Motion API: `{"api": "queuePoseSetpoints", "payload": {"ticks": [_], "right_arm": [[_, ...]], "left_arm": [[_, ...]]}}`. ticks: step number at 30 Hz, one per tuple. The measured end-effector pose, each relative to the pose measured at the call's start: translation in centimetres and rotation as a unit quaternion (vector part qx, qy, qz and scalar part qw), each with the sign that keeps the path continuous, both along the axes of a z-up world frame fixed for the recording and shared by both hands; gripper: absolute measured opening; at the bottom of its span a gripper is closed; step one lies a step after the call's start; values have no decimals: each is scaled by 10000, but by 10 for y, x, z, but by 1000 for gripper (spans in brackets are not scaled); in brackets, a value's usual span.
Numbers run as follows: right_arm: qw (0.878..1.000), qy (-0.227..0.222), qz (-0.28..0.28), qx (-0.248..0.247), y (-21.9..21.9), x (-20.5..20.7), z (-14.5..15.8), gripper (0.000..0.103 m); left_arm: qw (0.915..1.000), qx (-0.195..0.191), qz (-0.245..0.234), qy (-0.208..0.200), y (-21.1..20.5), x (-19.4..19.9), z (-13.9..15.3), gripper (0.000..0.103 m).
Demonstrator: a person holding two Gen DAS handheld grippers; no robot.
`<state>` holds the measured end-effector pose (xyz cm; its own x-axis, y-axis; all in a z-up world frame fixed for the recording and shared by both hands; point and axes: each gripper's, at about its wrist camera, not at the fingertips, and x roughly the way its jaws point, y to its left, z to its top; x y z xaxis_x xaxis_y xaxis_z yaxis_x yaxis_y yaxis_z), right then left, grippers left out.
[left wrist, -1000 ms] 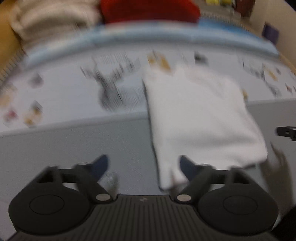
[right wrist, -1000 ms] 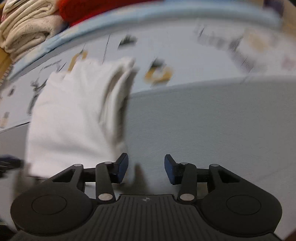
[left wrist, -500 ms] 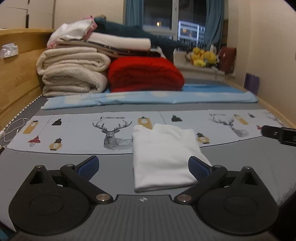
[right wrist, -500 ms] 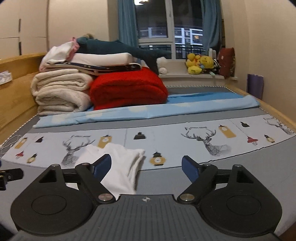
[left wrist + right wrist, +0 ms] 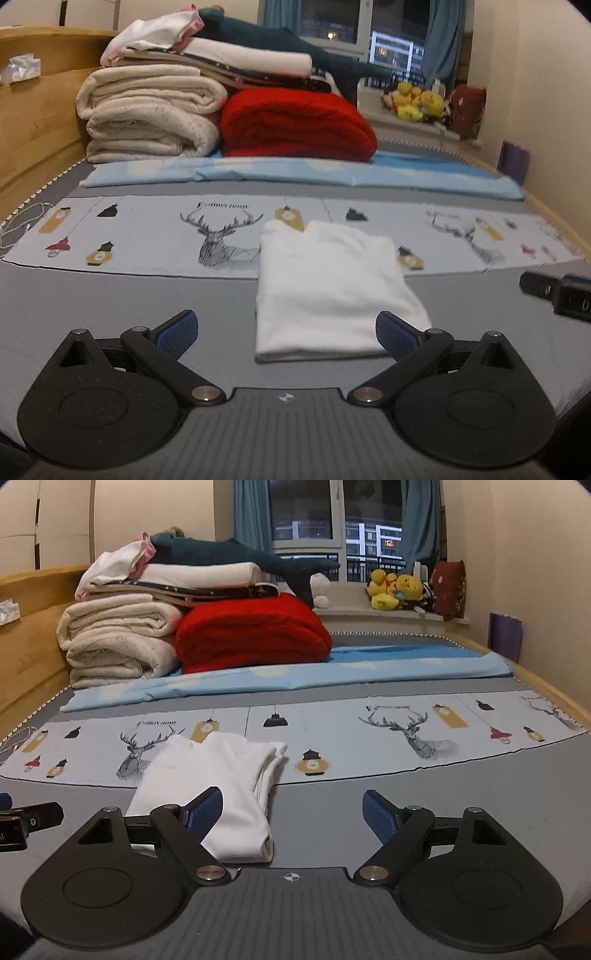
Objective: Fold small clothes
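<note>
Grey bed [image 5: 110, 295] carries a folded white garment [image 5: 332, 288] at twelve o'clock of the left gripper [image 5: 286, 332], eleven o'clock of the right gripper [image 5: 291, 812]; both jaws have just spread wide, holding nothing.

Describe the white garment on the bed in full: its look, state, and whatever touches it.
The white garment is soft, plain cloth, folded into a neat rectangle of several layers, with stacked edges showing along its right side in the right wrist view. It lies flat on the grey bed cover, its far end overlapping the deer-print sheet. Neither gripper touches it.
</note>
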<state>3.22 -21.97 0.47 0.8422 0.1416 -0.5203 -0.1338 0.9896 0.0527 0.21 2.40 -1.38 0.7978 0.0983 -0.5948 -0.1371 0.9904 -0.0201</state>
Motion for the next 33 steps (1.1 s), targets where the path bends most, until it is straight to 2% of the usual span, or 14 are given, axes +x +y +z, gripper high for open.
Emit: {"api": "queuePoseSetpoints", "payload": {"ticks": [8,20,33], "right_arm": [[9993,235,61,-269,15,8,-11,84],[9986,417,124,-296,21,11,-15,84],[9981,478,177,-332,29,12,-17,84]], "left_arm": [[9994,18,-95,347,-5,10,-15,102],[9985,-164,225,467,3,12,-19,103],[9982,-228,232,498,6,11,-20,103]]}}
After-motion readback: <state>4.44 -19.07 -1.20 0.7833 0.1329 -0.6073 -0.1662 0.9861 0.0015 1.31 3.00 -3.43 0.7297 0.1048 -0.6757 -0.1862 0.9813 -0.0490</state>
